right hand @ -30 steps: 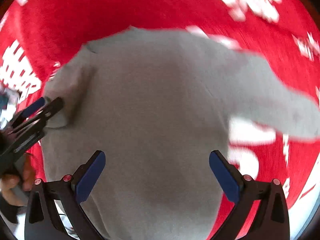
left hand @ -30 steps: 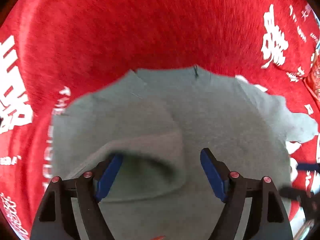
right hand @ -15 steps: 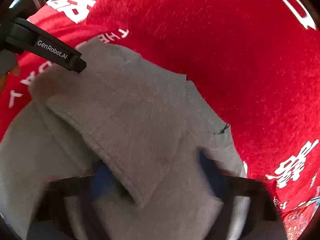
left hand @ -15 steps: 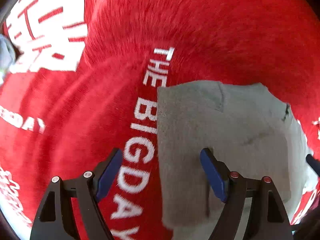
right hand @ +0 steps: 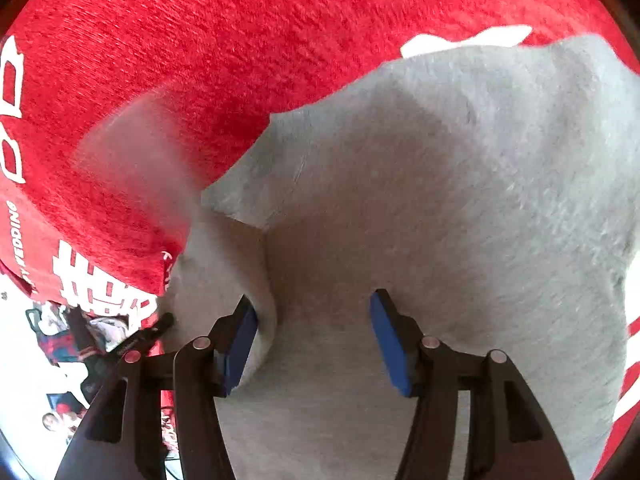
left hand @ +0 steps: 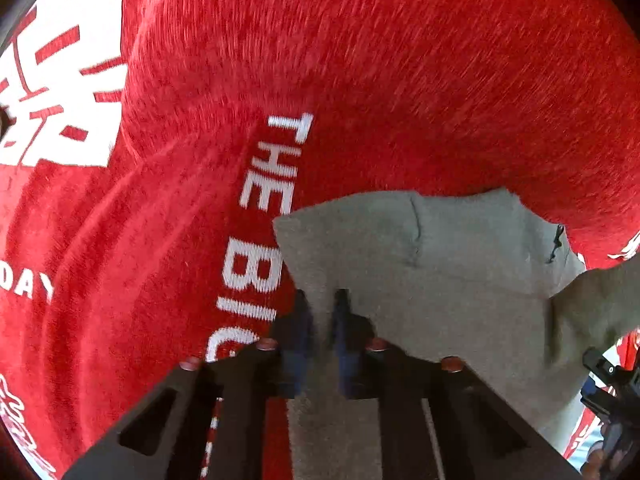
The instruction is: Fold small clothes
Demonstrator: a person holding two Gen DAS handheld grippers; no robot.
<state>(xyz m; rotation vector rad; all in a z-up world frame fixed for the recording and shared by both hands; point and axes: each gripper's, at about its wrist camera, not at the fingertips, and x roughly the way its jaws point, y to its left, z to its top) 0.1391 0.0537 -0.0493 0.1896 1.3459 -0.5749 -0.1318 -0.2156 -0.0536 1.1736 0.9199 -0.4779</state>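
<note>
A small grey garment (left hand: 460, 272) lies on a red blanket (left hand: 360, 60). Its left edge runs up between the blue pads of my left gripper (left hand: 320, 308), which is shut on that edge and points steeply down. In the right wrist view the grey garment (right hand: 460, 200) fills the middle and right, with a folded corner (right hand: 248, 200) lying on it. My right gripper (right hand: 314, 320) hovers over the cloth, its jaws opening; cloth lies between them and a fold brushes the left pad (right hand: 240, 336). A blurred grey flap (right hand: 132, 148) shows at the left.
The red blanket (right hand: 200, 40) carries large white lettering (left hand: 264, 240). Its edge (right hand: 100, 292) drops off at the lower left of the right wrist view, with a pale floor and clutter (right hand: 60, 340) beyond. The right gripper's black tip (left hand: 612, 376) shows at the left wrist view's right edge.
My left gripper slid from over the garment to its left edge and shut on it. My right gripper moved across the garment; its jaws are narrower than a second ago.
</note>
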